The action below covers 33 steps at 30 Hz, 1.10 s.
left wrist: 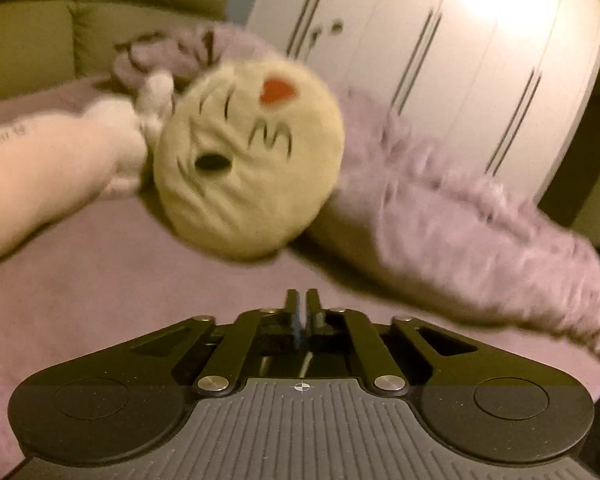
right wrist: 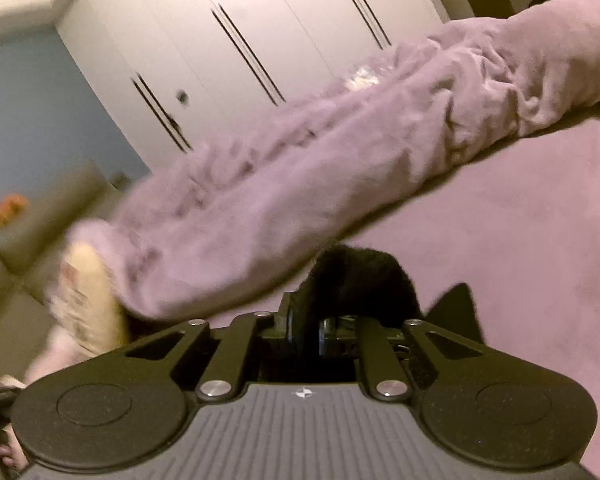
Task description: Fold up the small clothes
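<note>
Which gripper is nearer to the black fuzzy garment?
Right. The right gripper is shut on the black fuzzy garment, which bunches up at its fingers. The left gripper is shut with nothing in it, over the pink bedspread; no black garment shows in its view.

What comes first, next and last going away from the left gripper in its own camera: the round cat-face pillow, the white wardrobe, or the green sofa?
1. Round cat-face pillow, straight ahead on the purple bed cover.
2. and 3. Green sofa, far left, and white wardrobe, far right: too close to call.
</note>
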Motion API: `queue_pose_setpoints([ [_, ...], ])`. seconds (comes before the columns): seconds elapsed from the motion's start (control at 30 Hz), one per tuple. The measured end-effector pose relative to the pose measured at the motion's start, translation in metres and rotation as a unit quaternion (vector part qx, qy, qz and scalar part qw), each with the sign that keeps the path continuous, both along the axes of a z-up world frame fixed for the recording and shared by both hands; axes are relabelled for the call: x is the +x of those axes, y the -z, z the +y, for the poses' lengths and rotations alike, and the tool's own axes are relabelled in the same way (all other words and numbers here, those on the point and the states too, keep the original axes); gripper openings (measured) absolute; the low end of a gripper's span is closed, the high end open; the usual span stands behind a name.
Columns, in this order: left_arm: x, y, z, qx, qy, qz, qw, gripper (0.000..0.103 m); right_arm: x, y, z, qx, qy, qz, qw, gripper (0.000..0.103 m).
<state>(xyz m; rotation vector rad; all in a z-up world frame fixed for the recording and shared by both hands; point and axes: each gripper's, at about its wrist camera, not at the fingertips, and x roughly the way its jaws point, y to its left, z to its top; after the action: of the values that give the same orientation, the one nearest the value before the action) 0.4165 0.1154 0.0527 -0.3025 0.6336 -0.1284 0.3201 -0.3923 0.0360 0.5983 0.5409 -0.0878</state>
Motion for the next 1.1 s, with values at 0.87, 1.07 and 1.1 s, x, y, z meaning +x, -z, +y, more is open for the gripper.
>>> queue_pose_setpoints([
  [0.87, -0.004, 0.052, -0.035, 0.062, 0.167, 0.076, 0.9811, 0.031, 0.018, 0.049, -0.006, -0.173, -0.094, 0.086, 0.977, 0.046],
  [1.07, 0.006, 0.055, -0.053, 0.08, 0.193, 0.085, 0.9743, 0.042, 0.019, 0.064, -0.007, -0.138, -0.106, 0.104, 0.979, 0.048],
  [1.1, 0.011, 0.06, -0.056, 0.085, 0.2, 0.098, 0.9711, 0.045, 0.019, 0.064, -0.008, -0.127, -0.107, 0.102, 0.981, 0.047],
])
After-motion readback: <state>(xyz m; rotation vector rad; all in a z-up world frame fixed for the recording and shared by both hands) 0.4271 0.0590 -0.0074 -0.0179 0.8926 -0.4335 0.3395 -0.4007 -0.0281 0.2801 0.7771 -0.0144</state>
